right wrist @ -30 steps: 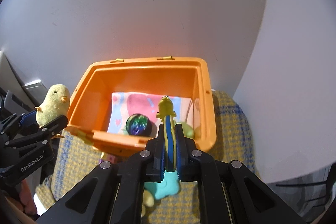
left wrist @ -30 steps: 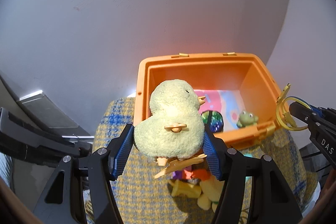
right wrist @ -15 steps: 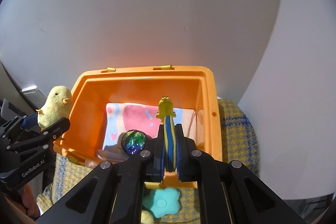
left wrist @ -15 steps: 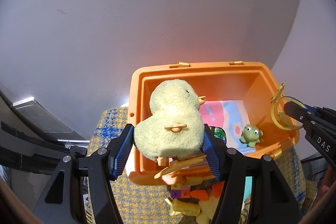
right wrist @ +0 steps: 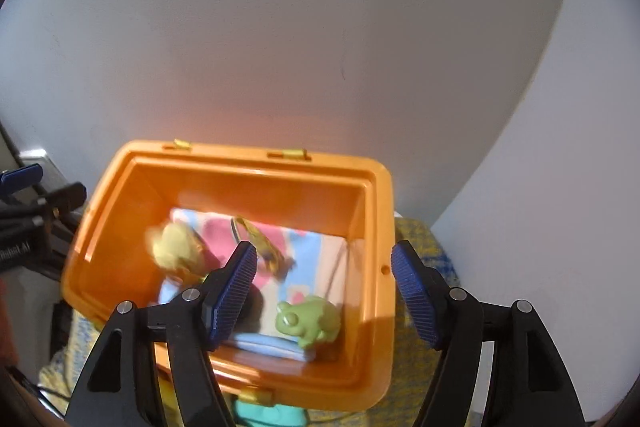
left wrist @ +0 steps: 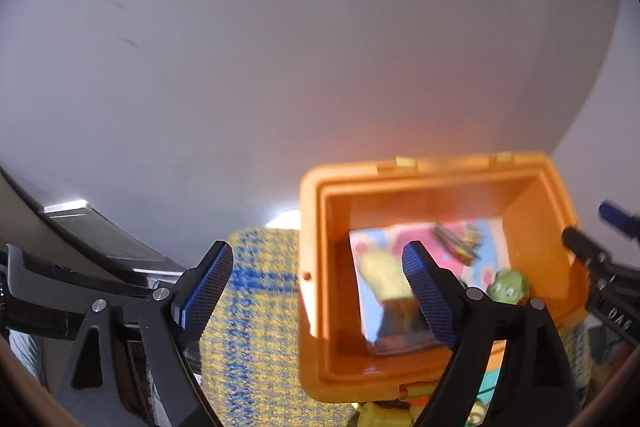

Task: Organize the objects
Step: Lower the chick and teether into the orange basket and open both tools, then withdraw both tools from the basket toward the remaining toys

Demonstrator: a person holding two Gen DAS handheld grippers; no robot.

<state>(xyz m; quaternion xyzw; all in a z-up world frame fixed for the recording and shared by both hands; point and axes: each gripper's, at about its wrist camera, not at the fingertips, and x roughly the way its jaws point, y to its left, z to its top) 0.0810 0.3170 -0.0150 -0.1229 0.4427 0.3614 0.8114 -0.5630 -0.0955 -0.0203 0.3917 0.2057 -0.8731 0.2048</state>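
Note:
An orange bin (left wrist: pixel 316 259) (right wrist: pixel 372 219) stands on a yellow and blue checked cloth (left wrist: pixel 256 327). The yellow plush chick (left wrist: pixel 380 273) (right wrist: pixel 174 247) lies blurred inside it at the left. A thin yellow and blue toy (left wrist: pixel 456 241) (right wrist: pixel 260 243) is blurred inside over a pink and blue book (right wrist: pixel 304 255). A green frog (left wrist: pixel 508 285) (right wrist: pixel 308 319) sits in the bin. My left gripper (left wrist: pixel 316 283) is open and empty above the bin's left rim. My right gripper (right wrist: pixel 324 291) is open and empty above the bin's right half.
A white wall (left wrist: pixel 280 47) rises right behind the bin. Small yellow and teal toys (left wrist: pixel 384 417) (right wrist: pixel 264 413) lie on the cloth in front of the bin. A dark rail (left wrist: pixel 100 239) runs at the left.
Both grippers opened. The chick dropped from the left gripper into the bin, and the thin yellow and blue toy dropped from the right gripper into the bin.

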